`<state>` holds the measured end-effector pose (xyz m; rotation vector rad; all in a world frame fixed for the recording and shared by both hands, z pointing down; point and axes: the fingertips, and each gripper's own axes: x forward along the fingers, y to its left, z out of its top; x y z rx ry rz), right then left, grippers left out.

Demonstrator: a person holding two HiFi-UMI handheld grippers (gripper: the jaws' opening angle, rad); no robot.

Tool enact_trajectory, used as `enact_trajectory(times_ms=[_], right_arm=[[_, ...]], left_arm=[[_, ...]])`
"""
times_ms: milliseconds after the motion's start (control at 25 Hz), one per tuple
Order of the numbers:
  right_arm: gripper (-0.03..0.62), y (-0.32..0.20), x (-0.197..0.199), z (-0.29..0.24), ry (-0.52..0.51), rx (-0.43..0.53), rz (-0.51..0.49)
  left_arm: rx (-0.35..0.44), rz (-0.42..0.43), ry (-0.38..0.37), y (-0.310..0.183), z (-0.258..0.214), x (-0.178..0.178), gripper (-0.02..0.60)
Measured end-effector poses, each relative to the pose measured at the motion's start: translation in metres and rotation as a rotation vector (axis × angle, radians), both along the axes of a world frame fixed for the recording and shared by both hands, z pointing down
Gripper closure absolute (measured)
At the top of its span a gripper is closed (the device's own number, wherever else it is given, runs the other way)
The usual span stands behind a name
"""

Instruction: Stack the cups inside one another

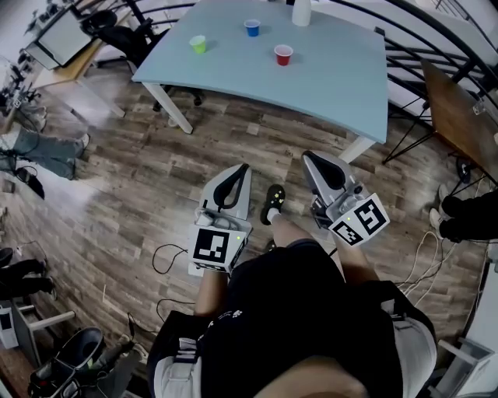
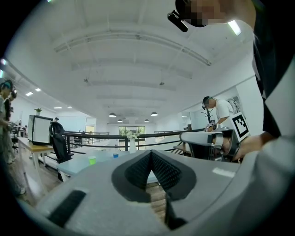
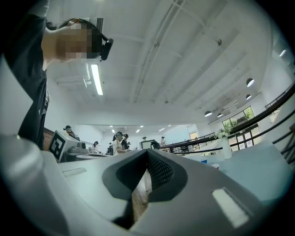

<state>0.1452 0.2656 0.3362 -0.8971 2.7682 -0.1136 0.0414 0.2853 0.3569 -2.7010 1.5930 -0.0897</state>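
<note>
Head view steeply down, gripper views facing forward, distant table point(image 1: 327, 85) apparently shared

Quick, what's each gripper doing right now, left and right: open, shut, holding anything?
Grey left gripper: closed, jaws together, holding nothing.
Grey right gripper: closed, jaws together, holding nothing.

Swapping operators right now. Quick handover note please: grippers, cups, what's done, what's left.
Left hand-held gripper: jaws together, nothing in them, held low in front of the body.
Right hand-held gripper: jaws together, empty, beside the left one.
Both are over the wooden floor, short of the table.
Cups: green cup, blue cup and red cup stand upright and apart on the table. A white vase stands at the far edge behind them.
Done: nothing stacked.
Left: step up to the table, open a gripper, pick one cup and nest it in another, then add the third.
</note>
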Motion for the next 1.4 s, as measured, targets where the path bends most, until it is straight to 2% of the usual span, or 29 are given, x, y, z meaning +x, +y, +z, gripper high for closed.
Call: enact_trajectory(times_ms=[640,960,1400], right_arm=[[0.591,-0.113,-0.053,0.002,-0.020,0.005,-0.081],[0.591,-0.181,-0.065,0.002,-0.005,-0.004,-0.078],[0.591,-0.270,-0.060,0.002,0.009,-0.005,-0.032]], left_arm=[[0.011,-0.122,-0.041,-0.091,-0.008,-0.063,0.590],[0.002,-0.135,-0.037,-0.156,-0.012,-0.080,0.591],[-0.002,-0.106,-0.056,-0.247,-0.017,-0.081,0.590]])
